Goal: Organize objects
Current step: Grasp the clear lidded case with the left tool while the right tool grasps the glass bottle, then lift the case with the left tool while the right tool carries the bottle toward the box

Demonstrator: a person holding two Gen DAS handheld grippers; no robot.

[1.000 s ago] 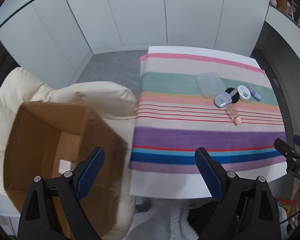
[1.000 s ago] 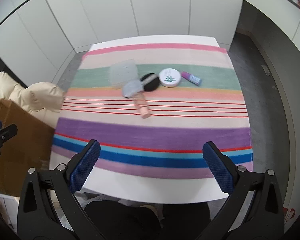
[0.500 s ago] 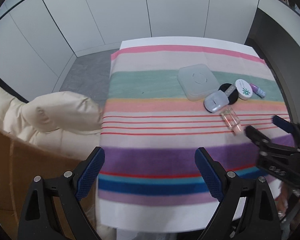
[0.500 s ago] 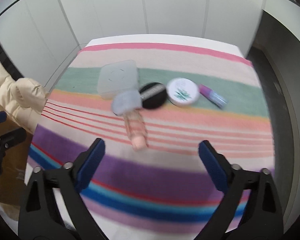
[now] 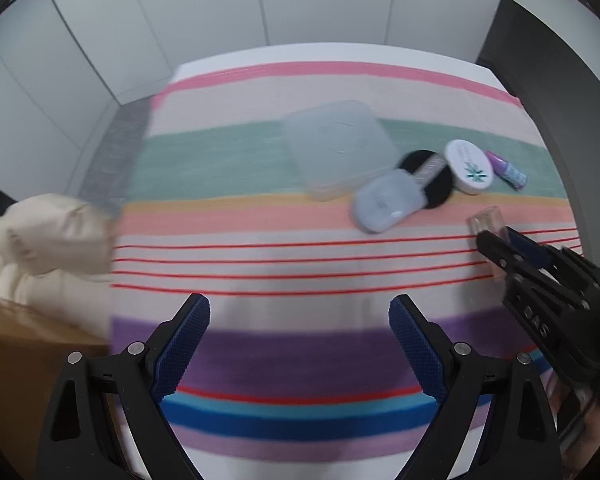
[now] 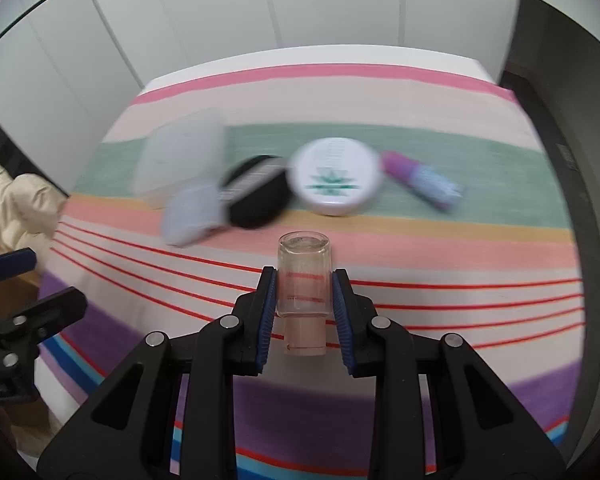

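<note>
Looking from left to right, you have a cream puffy coat at the edge, then your left tongs hanging wide open over the striped cloth on the tabletop, with nothing between them. Farther back lie a clear square box, a pale flat case, a black round compact, a white round jar and a small purple tube. Your right tongs are squeezed tight on the little clear bottle, which lies on the red lines.
</note>
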